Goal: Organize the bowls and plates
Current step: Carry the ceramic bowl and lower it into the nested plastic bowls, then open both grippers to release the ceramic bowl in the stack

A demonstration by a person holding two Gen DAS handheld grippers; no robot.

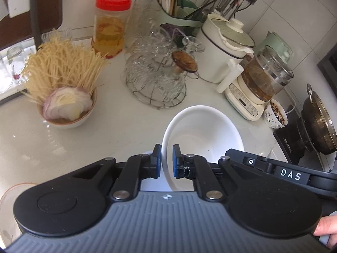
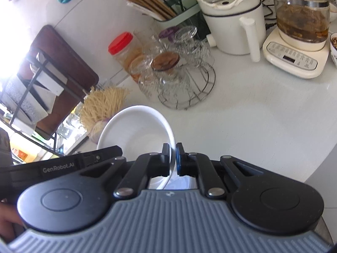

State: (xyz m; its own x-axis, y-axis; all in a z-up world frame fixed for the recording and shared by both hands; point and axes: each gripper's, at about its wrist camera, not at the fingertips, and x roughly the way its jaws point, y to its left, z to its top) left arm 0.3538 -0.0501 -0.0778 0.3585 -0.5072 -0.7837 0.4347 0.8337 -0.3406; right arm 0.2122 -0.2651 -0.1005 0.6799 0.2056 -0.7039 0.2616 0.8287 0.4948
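- I see the pale counter (image 1: 118, 130) spreading across both views, crowded along its far edge.
- I have the white bowl (image 1: 202, 130) held above the counter between my two tools, tilted so its hollow faces the cameras; it is the task's thing, near and central in both views.
- My left gripper (image 1: 167, 161) pinches the bowl's left rim, one blue pad inside the rim and the other outside.
- My right gripper (image 2: 172, 159) pinches the opposite rim the same way, jaws pressed tight on the thin edge.
- Far right of the bowl stands a white pot (image 1: 223, 50) with a lid and a side handle.
- Just right of that pot I see a glass kettle (image 1: 265, 78) of brown liquid on a cream base.
- A wire basket (image 1: 155, 80) heaped with clear glassware sits just beyond the bowl.
- To the left, a bowl of dry noodles (image 1: 63, 69) with a cut onion stands well apart from the held bowl.
- A red-capped jar (image 1: 110, 25) stands behind the noodles.
- A green holder (image 1: 179, 10) of chopsticks sits at the far wall.
- A small patterned cup (image 1: 276, 113) rests beside the kettle's base.
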